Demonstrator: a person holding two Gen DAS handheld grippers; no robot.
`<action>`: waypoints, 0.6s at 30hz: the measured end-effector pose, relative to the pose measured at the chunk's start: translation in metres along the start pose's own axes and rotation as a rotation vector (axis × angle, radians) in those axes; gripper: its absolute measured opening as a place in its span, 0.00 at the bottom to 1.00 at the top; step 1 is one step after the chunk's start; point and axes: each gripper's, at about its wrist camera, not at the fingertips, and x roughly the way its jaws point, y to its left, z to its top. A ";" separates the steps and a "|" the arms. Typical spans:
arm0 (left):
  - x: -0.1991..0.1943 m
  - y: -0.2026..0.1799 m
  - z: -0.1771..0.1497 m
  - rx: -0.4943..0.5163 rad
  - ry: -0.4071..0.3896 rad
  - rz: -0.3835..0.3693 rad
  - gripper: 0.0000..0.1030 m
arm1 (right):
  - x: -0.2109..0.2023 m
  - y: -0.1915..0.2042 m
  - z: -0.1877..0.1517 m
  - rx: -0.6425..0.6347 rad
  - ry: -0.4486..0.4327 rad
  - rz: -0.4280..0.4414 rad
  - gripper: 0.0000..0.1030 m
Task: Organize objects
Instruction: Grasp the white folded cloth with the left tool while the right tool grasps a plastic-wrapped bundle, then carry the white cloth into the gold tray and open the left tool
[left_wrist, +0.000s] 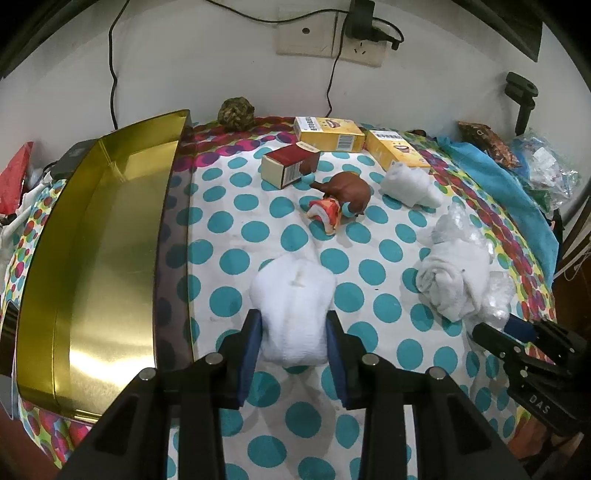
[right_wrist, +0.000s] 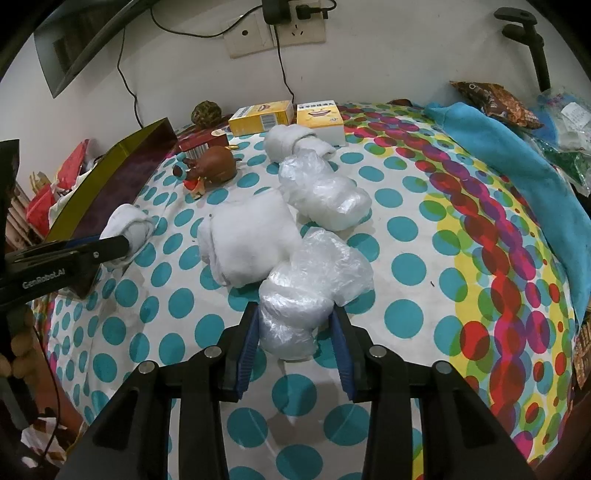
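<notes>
In the left wrist view my left gripper (left_wrist: 293, 326) is shut on a white rolled cloth (left_wrist: 291, 291), its blue pads pressing both sides just above the dotted tablecloth. A gold tin tray (left_wrist: 92, 258) stands open close to its left. In the right wrist view my right gripper (right_wrist: 295, 325) is shut on a crumpled clear plastic bundle (right_wrist: 306, 291). The left gripper (right_wrist: 123, 243) shows there at the left edge with its white roll (right_wrist: 129, 223). The right gripper (left_wrist: 495, 330) appears low at the right of the left wrist view.
A larger white cloth bundle (right_wrist: 251, 236), a second plastic bundle (right_wrist: 325, 192) and a small white roll (right_wrist: 291, 142) lie mid-table. A brown toy figure (left_wrist: 347, 192), a red box (left_wrist: 288, 164) and two yellow boxes (left_wrist: 328, 133) sit at the back. A blue cloth (right_wrist: 498, 155) drapes the right side.
</notes>
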 end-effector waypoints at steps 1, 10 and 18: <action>-0.002 0.000 0.000 0.000 -0.002 -0.004 0.33 | 0.000 0.000 0.000 0.003 0.000 -0.001 0.34; -0.035 0.003 -0.002 -0.004 -0.056 -0.008 0.33 | 0.001 0.000 0.001 0.004 -0.001 -0.005 0.34; -0.069 0.038 0.002 -0.061 -0.120 0.070 0.33 | 0.000 0.000 0.002 0.001 -0.002 -0.019 0.34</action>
